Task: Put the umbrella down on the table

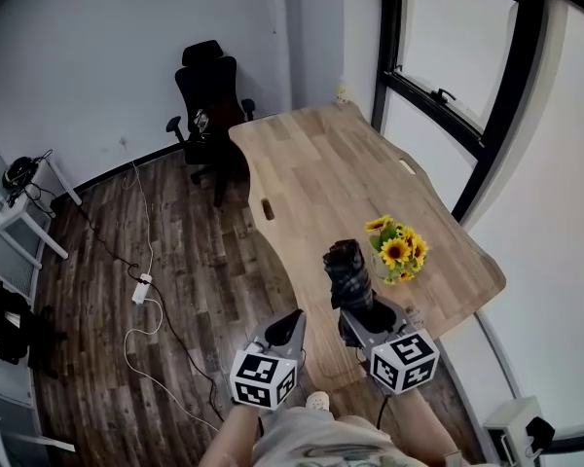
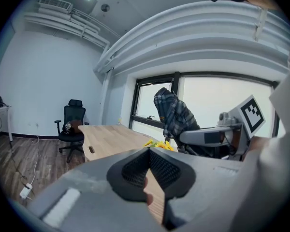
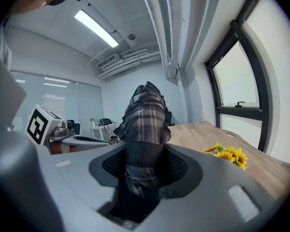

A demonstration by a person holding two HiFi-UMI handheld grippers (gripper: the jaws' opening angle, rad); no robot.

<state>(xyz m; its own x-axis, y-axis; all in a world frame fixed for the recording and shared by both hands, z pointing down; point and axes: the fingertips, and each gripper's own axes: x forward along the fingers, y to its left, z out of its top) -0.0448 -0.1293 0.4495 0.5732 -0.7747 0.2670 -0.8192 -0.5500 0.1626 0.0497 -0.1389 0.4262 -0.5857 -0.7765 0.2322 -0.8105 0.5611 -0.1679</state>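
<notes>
Umbrella (image 1: 348,269), folded, dark plaid fabric, upright, clamped in R gripper (image 1: 358,311); L gripper (image 1: 293,319) closed, empty.

Walls (image 1: 97,56): plain white | floor (image 1: 204,270): dark wood planks, white power strip (image 1: 141,288) | furniture: light wood bench (image 1: 331,183), black office chair (image 1: 209,90), perhaps a small white side table (image 1: 24,212) at left | windows (image 1: 448,86): black frames | light: ceiling strip (image 3: 96,28) on

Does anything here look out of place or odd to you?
Only small things: a white power strip and loose cables sprawl across the wood floor beside the table, and the folded plaid umbrella stands upright in the right gripper. Nothing looks spilled or broken.
</notes>
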